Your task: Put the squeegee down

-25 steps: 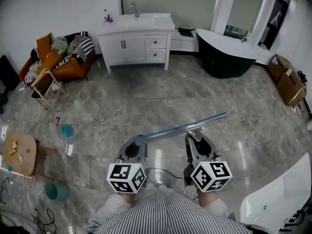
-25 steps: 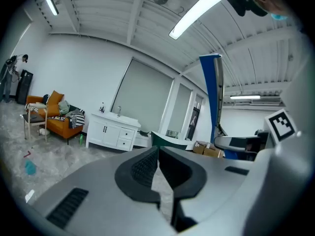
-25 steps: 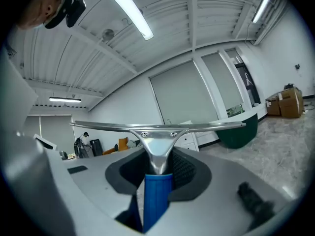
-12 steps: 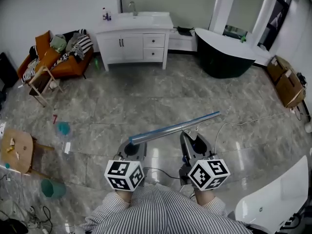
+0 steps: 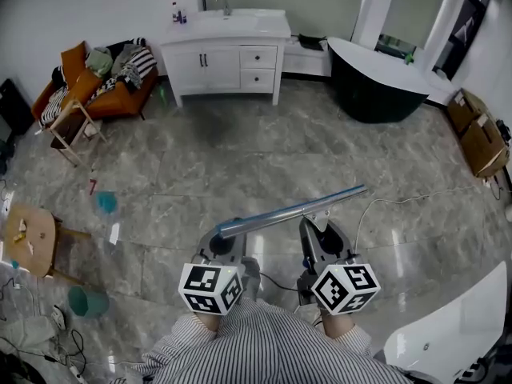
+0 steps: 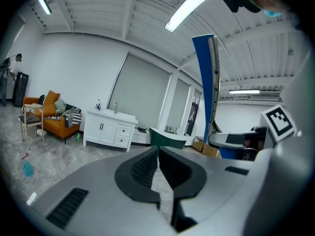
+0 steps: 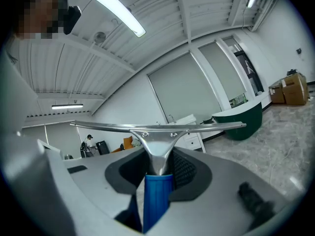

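The squeegee (image 5: 292, 210) has a long metal blade and a blue handle. In the head view it hangs level above the grey marble floor (image 5: 240, 166), in front of the person's striped shirt. My right gripper (image 5: 316, 227) is shut on the handle. The right gripper view shows the blue handle (image 7: 157, 200) clamped between the pads, with the blade (image 7: 157, 128) across the top. My left gripper (image 5: 222, 242) sits under the blade's left end and is shut with nothing in it (image 6: 158, 154). In the left gripper view the squeegee (image 6: 203, 82) stands off to the right.
A white vanity with a sink (image 5: 228, 50) and a dark bathtub (image 5: 376, 78) stand by the far wall. An orange sofa (image 5: 88, 86), a wooden chair (image 5: 72, 130), a small table (image 5: 28, 242) and a teal bucket (image 5: 88, 301) line the left. Cardboard boxes (image 5: 480, 134) sit at the right.
The room has slid a little in the head view as the person moves. Both grippers keep their places side by side, and the squeegee stays in the right one.
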